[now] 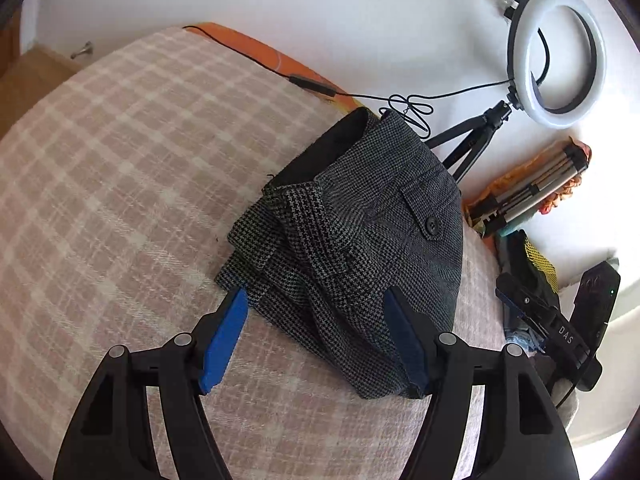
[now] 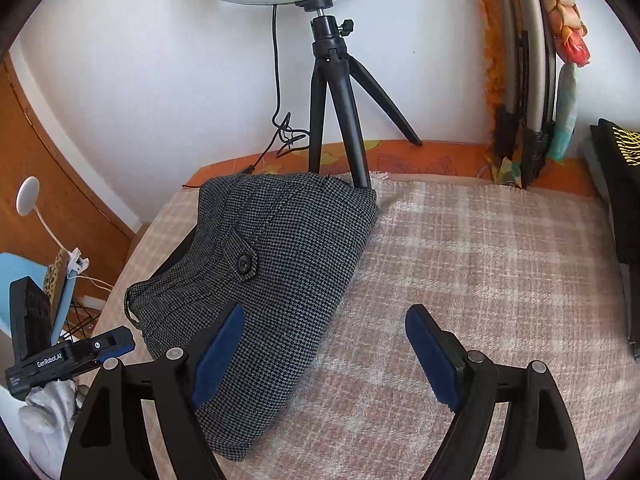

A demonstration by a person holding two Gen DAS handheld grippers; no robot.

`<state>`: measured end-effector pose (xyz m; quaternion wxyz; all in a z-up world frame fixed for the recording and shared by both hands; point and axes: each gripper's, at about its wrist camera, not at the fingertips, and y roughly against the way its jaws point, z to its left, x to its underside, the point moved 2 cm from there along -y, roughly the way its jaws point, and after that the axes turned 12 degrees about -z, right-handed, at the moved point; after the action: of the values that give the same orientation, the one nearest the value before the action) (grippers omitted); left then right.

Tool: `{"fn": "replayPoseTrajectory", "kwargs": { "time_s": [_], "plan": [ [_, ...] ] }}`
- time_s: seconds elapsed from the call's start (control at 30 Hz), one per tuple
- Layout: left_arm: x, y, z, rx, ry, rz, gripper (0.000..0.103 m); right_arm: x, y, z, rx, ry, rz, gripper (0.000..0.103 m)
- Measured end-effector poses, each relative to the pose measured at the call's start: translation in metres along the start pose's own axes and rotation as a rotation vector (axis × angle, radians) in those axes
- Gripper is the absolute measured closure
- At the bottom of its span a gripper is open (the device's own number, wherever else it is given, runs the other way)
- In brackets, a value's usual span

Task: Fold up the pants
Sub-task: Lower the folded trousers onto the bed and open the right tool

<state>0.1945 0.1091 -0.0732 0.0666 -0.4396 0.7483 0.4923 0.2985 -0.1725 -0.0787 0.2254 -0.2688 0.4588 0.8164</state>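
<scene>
The left gripper [image 1: 316, 320] has its jaws released, straddling the lower edge of the folded pants [image 1: 348, 248]. The right gripper [image 2: 324, 342] is released too, over the plaid blanket [image 2: 480, 260] in the lower centre. Only the left view shows the whole ring light [image 1: 558, 54]; the right shows its tripod [image 2: 336, 112]. The pants are grey houndstooth, bundled at mid-frame, buttoned pocket flap up.

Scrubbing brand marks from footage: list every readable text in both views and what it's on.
"DAS", on the black body of the right hand-held gripper, seen from the left wrist view.
"GenRobot.AI", on the black body of the left hand-held gripper, seen from the right wrist view.
Small white print lower on that body: too small to read.
</scene>
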Motion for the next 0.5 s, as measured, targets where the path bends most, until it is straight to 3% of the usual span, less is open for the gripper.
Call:
{"fn": "replayPoseTrajectory", "kwargs": {
  "time_s": [0.13, 0.5],
  "plan": [
    [-0.004, -0.006, 0.001, -0.027, 0.099, -0.023, 0.033, -0.007, -0.018, -0.010, -0.054, -0.076, 0.037, 0.018],
    [-0.006, -0.034, 0.011, -0.076, 0.228, -0.037, 0.030, -0.015, -0.068, -0.035, -0.135, -0.250, 0.092, 0.018]
  ]
}}
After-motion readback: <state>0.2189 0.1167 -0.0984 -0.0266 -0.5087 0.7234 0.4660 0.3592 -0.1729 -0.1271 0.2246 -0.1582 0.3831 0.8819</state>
